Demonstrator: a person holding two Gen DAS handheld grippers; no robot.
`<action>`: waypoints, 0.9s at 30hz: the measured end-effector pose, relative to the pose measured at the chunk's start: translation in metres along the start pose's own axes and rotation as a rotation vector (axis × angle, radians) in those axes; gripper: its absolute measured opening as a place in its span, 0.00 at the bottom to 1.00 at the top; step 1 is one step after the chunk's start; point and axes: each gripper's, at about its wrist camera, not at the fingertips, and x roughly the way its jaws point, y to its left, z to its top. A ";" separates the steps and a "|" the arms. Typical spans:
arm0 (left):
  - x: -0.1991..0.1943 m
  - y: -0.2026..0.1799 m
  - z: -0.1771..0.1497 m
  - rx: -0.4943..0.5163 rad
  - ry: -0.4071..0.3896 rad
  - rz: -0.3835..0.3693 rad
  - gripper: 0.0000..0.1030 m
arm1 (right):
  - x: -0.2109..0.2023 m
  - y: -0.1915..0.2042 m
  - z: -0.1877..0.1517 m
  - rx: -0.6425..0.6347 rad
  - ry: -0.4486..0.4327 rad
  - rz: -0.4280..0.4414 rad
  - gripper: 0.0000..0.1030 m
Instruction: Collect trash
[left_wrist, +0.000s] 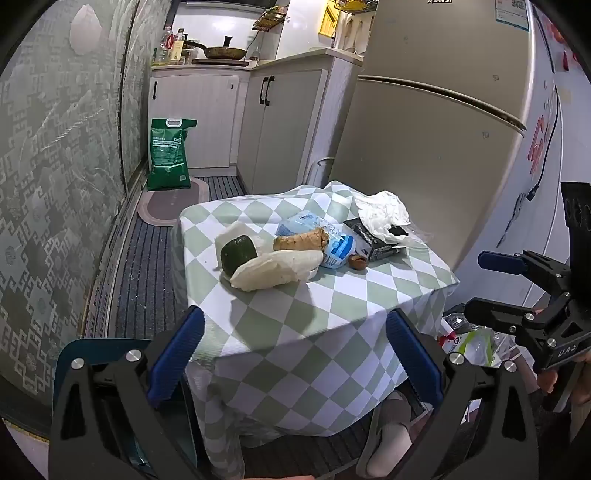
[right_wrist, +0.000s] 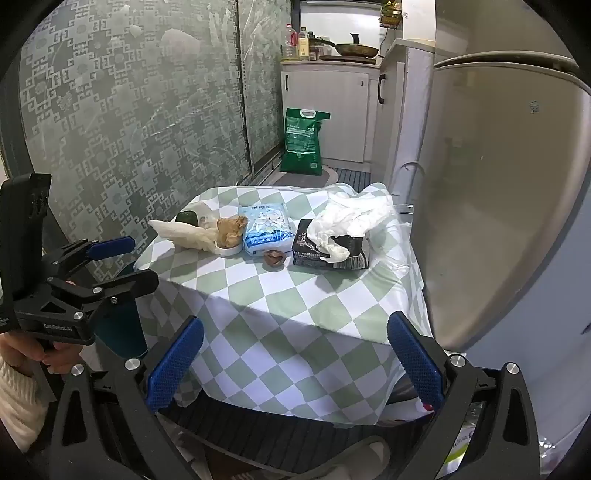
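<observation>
Trash is lying on the checked table: crumpled white tissue, light and soft, at one o'clock, best pinched at a raised fold. Both the left gripper and right gripper are being held wide open and empty, short of the table.

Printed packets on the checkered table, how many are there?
2. The blue-and-white packet lies mid-table; the black packet sits to its right, partly under crumpled white tissue. More may be hidden.

Left hand-held gripper spread wide, checkered table, crumpled tissue, blue packet
</observation>
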 end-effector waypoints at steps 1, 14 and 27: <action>0.000 0.000 0.000 0.000 -0.002 -0.002 0.97 | 0.000 0.000 0.000 -0.001 0.002 -0.001 0.97; 0.001 0.000 0.000 -0.002 0.003 -0.003 0.97 | -0.002 -0.002 0.001 -0.002 -0.007 -0.002 0.97; -0.003 0.002 0.001 -0.004 0.004 -0.006 0.97 | 0.001 -0.001 0.000 -0.002 -0.009 -0.003 0.97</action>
